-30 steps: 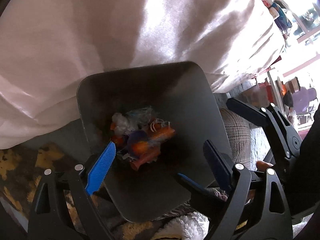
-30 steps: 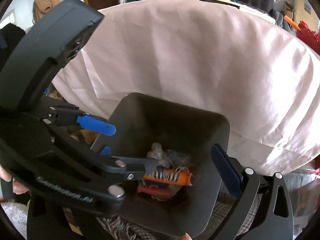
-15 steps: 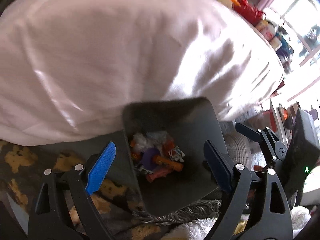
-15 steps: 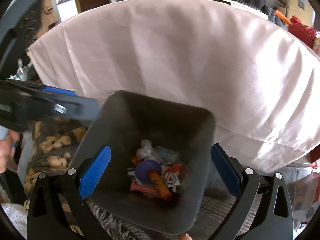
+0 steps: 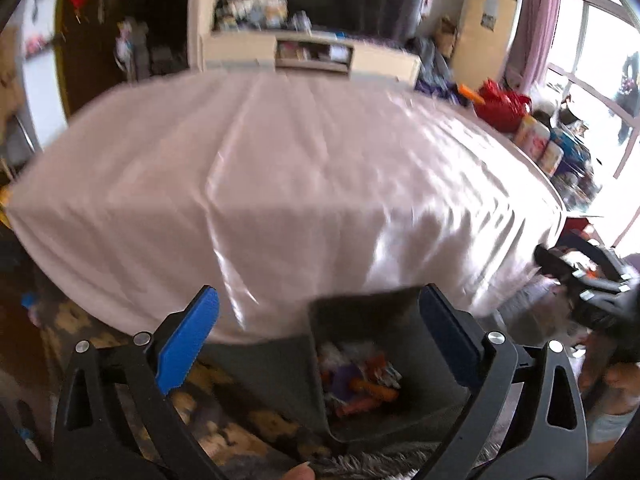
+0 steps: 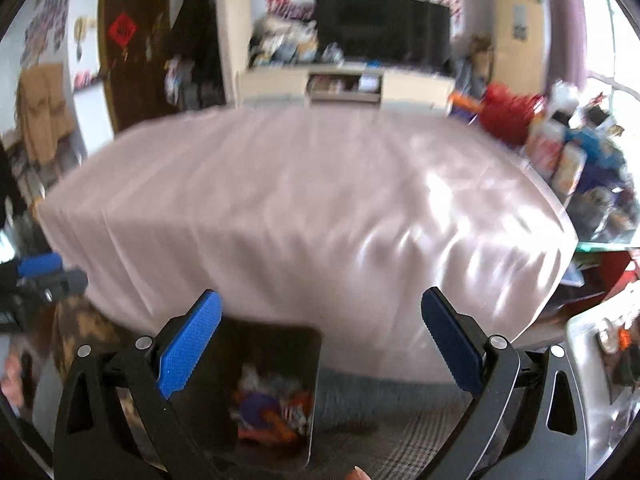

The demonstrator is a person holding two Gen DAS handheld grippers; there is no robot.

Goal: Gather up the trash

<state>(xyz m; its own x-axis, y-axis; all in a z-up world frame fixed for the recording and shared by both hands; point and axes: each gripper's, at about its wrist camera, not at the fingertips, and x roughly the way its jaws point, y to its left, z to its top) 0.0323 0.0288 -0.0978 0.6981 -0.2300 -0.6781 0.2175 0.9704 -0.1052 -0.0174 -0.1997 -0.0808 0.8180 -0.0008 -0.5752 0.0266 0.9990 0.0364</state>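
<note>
Filling most of both wrist views: pale pink cloth-draped table (image 5: pixel 304 184), blurred by motion. Beyond it at 12 o'clock: low cream cabinet (image 5: pixel 312 54) bearing a dark television (image 5: pixel 354 10). At 2 o'clock of the table: red bag (image 5: pixel 502 106) beside several bottles. On the patterned floor just beside the table's near edge: dark grey open bin (image 5: pixel 432 396), at 6 o'clock in the left view and 7 o'clock in the right. Inside the bin: mixed trash (image 5: pixel 360 380) in orange, purple and white, single pieces too blurred to name. Left gripper (image 5: pixel 318 344): jaws just widened, spread apart, nothing between the blue pads. Right gripper (image 6: pixel 320 346): likewise spread wide and empty; seen again at 3 o'clock of the left view.
</note>
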